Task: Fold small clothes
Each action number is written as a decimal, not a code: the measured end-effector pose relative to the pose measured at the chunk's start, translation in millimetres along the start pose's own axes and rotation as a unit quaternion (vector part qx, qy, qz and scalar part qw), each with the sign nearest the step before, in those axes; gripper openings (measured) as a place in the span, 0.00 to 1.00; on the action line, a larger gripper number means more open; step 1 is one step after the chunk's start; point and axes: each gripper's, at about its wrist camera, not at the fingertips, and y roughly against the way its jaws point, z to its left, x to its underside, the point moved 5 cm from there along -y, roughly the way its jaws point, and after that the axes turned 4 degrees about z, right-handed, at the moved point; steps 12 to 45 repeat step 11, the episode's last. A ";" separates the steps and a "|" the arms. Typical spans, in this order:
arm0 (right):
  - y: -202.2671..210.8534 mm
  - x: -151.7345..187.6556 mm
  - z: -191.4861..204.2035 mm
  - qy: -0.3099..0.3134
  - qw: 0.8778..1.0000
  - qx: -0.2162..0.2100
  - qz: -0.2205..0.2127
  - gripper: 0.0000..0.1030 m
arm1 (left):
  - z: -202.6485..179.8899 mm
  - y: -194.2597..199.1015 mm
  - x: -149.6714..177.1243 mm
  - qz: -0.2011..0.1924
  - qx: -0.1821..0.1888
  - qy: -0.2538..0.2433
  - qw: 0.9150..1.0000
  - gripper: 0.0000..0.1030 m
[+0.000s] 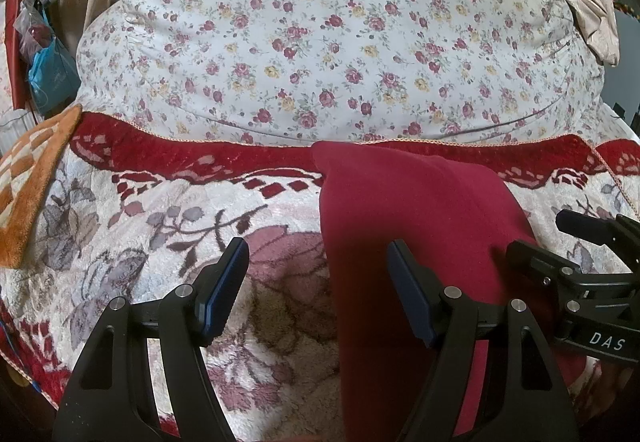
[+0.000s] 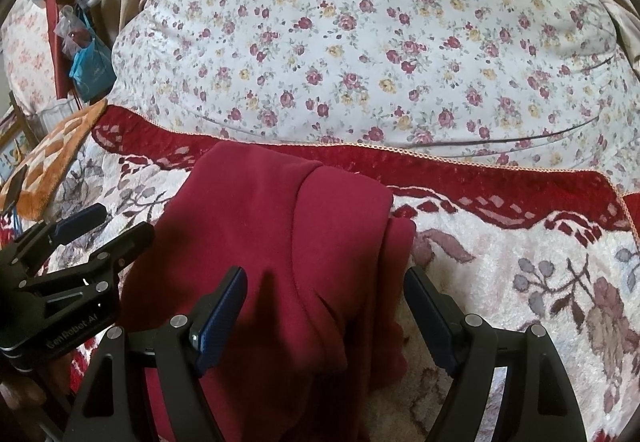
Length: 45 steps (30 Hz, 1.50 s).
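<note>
Bed, plush floral blanket [image 1: 120,209], flowered pillow [image 1: 312,33] at twelve o'clock. Dark red garment [image 2: 256,226]: partly folded, long axis six to twelve, smooth, seam showing. Right gripper [image 2: 324,318]: fingers wide apart, empty, straddling its near end, nearer. Left gripper [image 1: 318,290]: fingers wide apart, empty, astride garment's nine o'clock edge.

From my right wrist camera I see the right gripper [image 2: 324,294] with its jaws standing wide apart, nothing pinched; the dark red garment [image 2: 272,242] lies folded under and between them on the plush floral blanket [image 2: 520,266] of the bed. The garment's far edge reaches the blanket's red border, close to the flowered pillow [image 2: 380,41]. The left gripper [image 2: 104,222] sits at the garment's left side, jaws parted too.
</note>
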 end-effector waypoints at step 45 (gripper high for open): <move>-1.1 1.0 0.8 0.005 1.000 -0.003 0.003 0.76 | -2.0 3.0 -2.5 -0.003 0.003 0.003 1.000 0.70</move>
